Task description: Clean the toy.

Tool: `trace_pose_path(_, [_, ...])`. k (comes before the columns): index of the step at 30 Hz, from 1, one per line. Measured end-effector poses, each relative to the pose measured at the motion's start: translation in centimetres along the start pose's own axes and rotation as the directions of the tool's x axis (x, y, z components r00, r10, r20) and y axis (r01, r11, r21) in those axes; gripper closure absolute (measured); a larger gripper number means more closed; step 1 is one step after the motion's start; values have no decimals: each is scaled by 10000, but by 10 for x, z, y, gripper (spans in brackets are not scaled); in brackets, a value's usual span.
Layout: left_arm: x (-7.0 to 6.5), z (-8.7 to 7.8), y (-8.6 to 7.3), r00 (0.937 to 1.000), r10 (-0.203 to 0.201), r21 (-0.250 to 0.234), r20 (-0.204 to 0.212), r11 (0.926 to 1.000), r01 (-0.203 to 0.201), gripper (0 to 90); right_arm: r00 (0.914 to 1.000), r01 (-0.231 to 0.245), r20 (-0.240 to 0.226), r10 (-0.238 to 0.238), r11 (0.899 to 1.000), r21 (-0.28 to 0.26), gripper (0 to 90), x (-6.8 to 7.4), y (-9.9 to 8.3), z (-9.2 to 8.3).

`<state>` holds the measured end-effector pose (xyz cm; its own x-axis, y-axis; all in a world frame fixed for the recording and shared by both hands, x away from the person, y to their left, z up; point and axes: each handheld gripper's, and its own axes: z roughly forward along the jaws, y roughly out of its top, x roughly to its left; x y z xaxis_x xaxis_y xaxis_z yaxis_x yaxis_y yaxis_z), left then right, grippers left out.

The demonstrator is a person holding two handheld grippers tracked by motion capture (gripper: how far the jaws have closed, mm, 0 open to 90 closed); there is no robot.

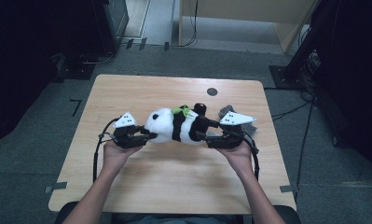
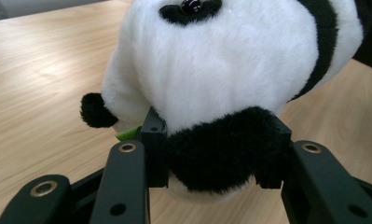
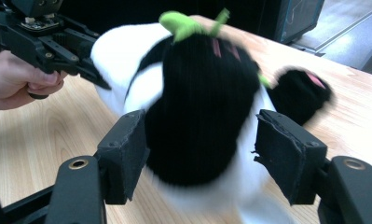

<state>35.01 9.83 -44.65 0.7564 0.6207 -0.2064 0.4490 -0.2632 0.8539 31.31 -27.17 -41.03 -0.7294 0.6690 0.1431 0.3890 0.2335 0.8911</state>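
Note:
A black and white plush panda (image 1: pixel 174 126) with a green leaf at its neck lies on its side on the wooden table (image 1: pixel 174 182), between my two grippers. My left gripper (image 1: pixel 146 136) is at its head end. In the left gripper view the jaws (image 2: pixel 218 149) press on both sides of a black ear of the panda (image 2: pixel 221 60). My right gripper (image 1: pixel 203 130) is at the leg end. In the right gripper view its pads (image 3: pixel 200 154) stand on either side of a black leg of the panda (image 3: pixel 202 93), with a gap at the right pad. The picture there is blurred.
A grey object (image 1: pixel 226 111) lies on the table just behind my right gripper. A small dark round spot (image 1: pixel 212 91) marks the table's far side. The other hand and left gripper (image 3: pixel 97 77) appear at the upper left of the right gripper view. Dark equipment stands around the table.

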Motion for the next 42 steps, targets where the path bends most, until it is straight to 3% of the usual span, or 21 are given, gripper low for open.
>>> trace_pose_path(5, [7, -8, 3, 9990, -445, -313, 5, 9985, 445, 567, 9998, 39, -180, -38, 9999, 99, 338, -5, -11, 0])
trace_pose_path(8, [3, -7, 4, 9985, -477, -210, 265, 9986, 482, 560, 9990, 306, -343, -297, 9992, 238, 338, -3, -19, 11])
trace_pose_path(12, [-3, -5, 6, 9975, -446, 1, 555, 9990, 447, 555, 9982, 589, -101, -584, 9965, 602, 309, -3, -25, 23])
trace_pose_path(16, [0, -4, 7, 9930, -823, 189, 850, 9965, 809, 556, 9981, 519, -363, -495, 9963, 685, 288, -7, -29, 29])
trace_pose_path(20, [-3, 0, 7, 9905, -1026, 322, 916, 9945, 1000, 555, 9981, 576, -248, -558, 9953, 784, 261, -3, -30, 36])
trace_pose_path(24, [-13, 3, 7, 9948, -758, 354, 680, 9967, 736, 553, 9974, 626, 272, -661, 9912, 1167, 371, 1, -30, 39])
trace_pose_path(27, [-17, 5, 8, 9957, -736, 318, 555, 9969, 719, 542, 9980, 391, 446, -446, 9922, 1181, 500, 0, -29, 36])
trace_pose_path(31, [-18, 6, 6, 9982, -537, 207, 267, 9984, 531, 476, 9979, 215, 580, -290, 9917, 1264, 606, 1, -25, 33])
trace_pose_path(34, [-17, 6, 5, 9988, -330, -189, 353, 9993, 337, 352, 9990, -253, 389, 205, 9916, 1267, 635, -1, -22, 31])
trace_pose_path(36, [-12, 4, 4, 9971, -530, -489, 540, 9973, 557, 276, 9977, -654, 259, 627, 9905, 1211, 643, -5, -20, 27])
trace_pose_path(38, [-9, 2, 1, 9960, -606, -755, 657, 9950, 655, 263, 9944, -1058, 139, 1049, 9882, 1107, 649, -8, -17, 23])
trace_pose_path(42, [-8, -1, -5, 9987, -173, -767, 483, 9968, 209, 240, 9924, -1199, 398, 1163, 9873, 1046, 651, -11, -14, 15])
